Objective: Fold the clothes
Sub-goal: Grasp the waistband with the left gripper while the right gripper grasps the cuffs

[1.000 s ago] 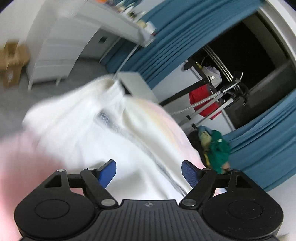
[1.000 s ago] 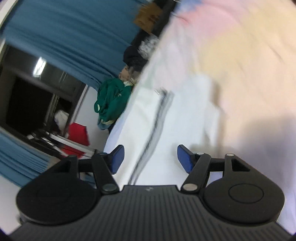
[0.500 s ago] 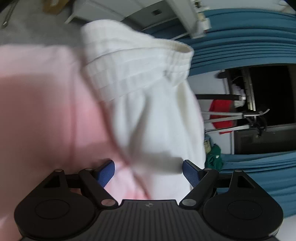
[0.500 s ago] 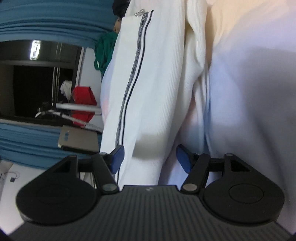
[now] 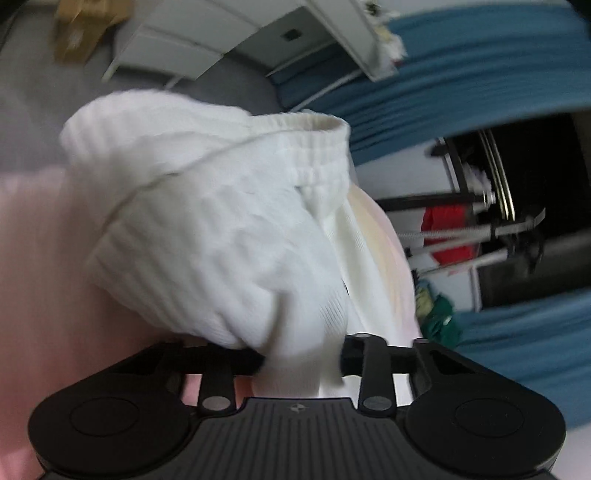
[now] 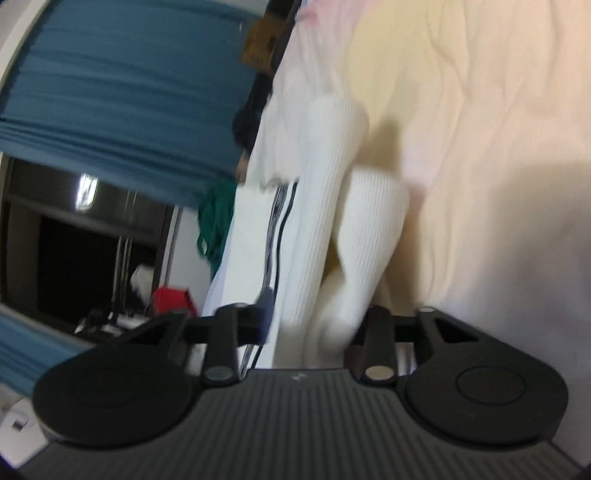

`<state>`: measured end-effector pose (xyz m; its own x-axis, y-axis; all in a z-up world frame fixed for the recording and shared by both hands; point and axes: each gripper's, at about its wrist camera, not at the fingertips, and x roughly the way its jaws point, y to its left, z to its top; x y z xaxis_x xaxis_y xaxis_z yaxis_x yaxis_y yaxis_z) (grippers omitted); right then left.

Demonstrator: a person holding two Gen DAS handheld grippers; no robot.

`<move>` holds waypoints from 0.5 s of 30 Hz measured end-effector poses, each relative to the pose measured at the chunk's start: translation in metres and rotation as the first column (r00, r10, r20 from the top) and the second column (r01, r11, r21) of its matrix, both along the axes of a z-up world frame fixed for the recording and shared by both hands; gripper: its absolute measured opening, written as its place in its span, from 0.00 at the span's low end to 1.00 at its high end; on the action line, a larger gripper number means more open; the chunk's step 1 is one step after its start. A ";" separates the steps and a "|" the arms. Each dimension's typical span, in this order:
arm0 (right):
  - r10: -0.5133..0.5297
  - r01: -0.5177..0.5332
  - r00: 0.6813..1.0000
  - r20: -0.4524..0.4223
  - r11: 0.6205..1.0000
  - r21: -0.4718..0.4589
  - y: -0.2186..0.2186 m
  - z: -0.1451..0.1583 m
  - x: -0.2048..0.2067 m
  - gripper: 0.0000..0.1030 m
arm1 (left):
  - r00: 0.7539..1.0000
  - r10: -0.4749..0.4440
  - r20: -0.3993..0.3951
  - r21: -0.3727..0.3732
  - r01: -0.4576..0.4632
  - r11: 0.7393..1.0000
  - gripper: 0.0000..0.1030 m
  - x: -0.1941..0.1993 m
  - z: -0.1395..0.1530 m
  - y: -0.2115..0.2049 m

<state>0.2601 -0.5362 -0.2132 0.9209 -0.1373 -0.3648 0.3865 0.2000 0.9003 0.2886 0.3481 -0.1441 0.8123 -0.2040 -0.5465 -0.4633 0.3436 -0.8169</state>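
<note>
White ribbed trousers with an elastic waistband lie bunched on a pink and yellow bed cover. My left gripper is closing its jaws, and a fold of the white cloth is pinched between them, hiding the pads. In the right wrist view the same trousers show a dark side stripe. My right gripper is also closing, with a thick fold of the ribbed cloth squeezed between its fingers. The bed cover stretches to the right.
Blue curtains hang behind. A clothes rack holds a red garment. A green garment lies past the bed's edge. White drawers and a cardboard box stand on the grey floor.
Both grippers stood wide open before; now their jaws have come in on folds of the white trousers. Both have sunk closer to the bed.
</note>
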 end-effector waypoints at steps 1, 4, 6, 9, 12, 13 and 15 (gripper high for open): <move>-0.012 0.012 1.000 -0.009 1.000 -0.007 -0.001 -0.001 0.001 0.12 | 1.000 0.005 -0.005 -0.007 -0.005 1.000 0.22 0.002 -0.002 0.002; -0.040 0.040 0.999 -0.023 0.999 -0.023 -0.002 -0.003 0.002 0.08 | 1.000 -0.004 -0.006 0.013 0.004 1.000 0.18 0.001 0.005 0.007; -0.045 0.044 0.999 -0.019 0.998 -0.041 -0.003 0.001 0.001 0.08 | 1.000 -0.006 -0.006 0.017 0.006 1.000 0.17 -0.001 0.013 0.011; -0.037 0.035 0.999 -0.018 0.998 -0.058 -0.005 0.012 -0.007 0.08 | 1.000 -0.006 -0.004 0.014 0.006 1.000 0.17 -0.012 0.032 0.016; -0.036 0.036 0.999 -0.004 0.998 -0.049 -0.003 0.024 -0.026 0.08 | 1.000 -0.020 -0.002 0.030 0.020 0.999 0.17 -0.028 0.060 0.020; -0.034 0.034 0.999 -0.009 0.998 -0.050 -0.002 0.028 -0.033 0.08 | 1.000 -0.023 -0.004 0.037 0.023 0.999 0.17 -0.035 0.071 0.020; -0.030 0.029 0.999 -0.021 0.998 -0.051 0.001 0.036 -0.044 0.08 | 1.000 -0.025 -0.013 0.044 0.025 0.999 0.17 -0.049 0.090 0.022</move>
